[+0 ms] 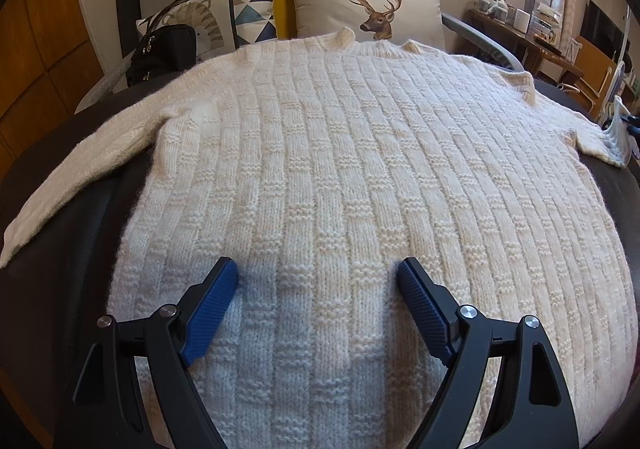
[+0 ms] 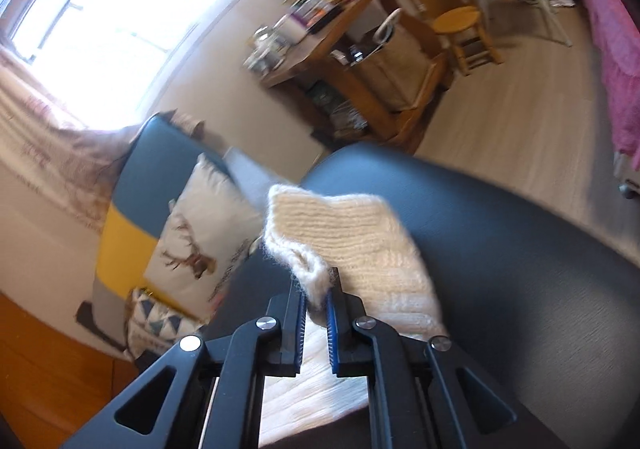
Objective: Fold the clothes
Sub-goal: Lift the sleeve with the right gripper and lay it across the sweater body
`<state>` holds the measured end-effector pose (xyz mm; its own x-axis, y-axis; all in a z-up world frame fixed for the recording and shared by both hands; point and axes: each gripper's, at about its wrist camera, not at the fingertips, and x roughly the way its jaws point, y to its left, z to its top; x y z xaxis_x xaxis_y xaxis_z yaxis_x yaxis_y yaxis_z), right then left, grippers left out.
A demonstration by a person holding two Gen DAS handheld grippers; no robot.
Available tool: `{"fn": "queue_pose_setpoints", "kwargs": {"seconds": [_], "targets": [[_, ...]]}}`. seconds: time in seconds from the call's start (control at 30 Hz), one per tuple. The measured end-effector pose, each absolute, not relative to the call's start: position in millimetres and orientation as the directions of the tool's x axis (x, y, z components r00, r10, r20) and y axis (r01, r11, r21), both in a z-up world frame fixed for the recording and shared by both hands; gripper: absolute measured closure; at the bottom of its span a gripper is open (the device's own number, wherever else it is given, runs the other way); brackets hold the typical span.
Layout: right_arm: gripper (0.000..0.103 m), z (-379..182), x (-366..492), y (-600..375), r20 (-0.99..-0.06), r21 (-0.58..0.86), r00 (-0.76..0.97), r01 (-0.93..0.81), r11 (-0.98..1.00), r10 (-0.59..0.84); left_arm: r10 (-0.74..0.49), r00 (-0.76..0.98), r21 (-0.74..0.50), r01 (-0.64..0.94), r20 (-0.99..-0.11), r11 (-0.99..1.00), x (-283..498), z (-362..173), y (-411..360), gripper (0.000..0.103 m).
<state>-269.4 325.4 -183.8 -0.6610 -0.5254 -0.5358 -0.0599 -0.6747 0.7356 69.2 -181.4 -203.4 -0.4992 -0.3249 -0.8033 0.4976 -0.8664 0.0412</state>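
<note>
Left wrist: cream knit sweater (image 1: 340, 169) spread flat on dark seat (image 1: 80, 233), my left gripper (image 1: 318, 277) wide over near hem. Right gripper (image 2: 316, 289) pinches right sleeve cuff (image 2: 340, 233). Soft, floppy, stretchy; grip edges.

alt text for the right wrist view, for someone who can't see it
The right tongs are shut on the cuff of a cream knit sweater sleeve, lifting it over a dark seat. Behind, blurred, are a deer-print cushion, a bright window and a cluttered wooden desk.
</note>
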Motion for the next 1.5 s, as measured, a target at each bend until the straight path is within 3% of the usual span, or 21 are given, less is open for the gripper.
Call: {"fn": "queue_pose_setpoints", "kwargs": {"seconds": [0.5,0.87,1.2,1.4,1.5], "targets": [[0.097,-150.3,-241.1,179.7,-0.489,0.736,-0.507,0.196,-0.648,-0.710,-0.302,-0.509,0.013,0.495,-0.806,-0.869,68.9,-201.7,-185.9,0.018],[0.097,-175.3,-203.5,61.1,-0.511,0.749,-0.313,0.295,-0.593,-0.801,-0.207,-0.523,-0.101,0.501,-0.827,-0.859,65.5,-191.7,-199.9,0.018],[0.097,-211.1,-175.5,-15.2,-0.637,0.657,-0.202,0.364,-0.661,-0.744,-0.110,-0.564,-0.207,0.467,-0.818,-0.860,34.6,-169.9,-216.1,0.018],[0.096,-212.4,-158.8,-32.9,-0.712,0.505,-0.252,0.465,-0.727,-0.656,0.001,-0.589,-0.306,0.420,-0.808,-0.854,-7.7,-160.5,-226.1,0.018],[0.090,-208.4,-152.1,-31.9,-0.704,0.479,-0.286,0.484,-0.732,-0.650,0.026,-0.590,-0.316,0.395,-0.807,-0.863,-30.3,-157.5,-223.8,0.018]]}}
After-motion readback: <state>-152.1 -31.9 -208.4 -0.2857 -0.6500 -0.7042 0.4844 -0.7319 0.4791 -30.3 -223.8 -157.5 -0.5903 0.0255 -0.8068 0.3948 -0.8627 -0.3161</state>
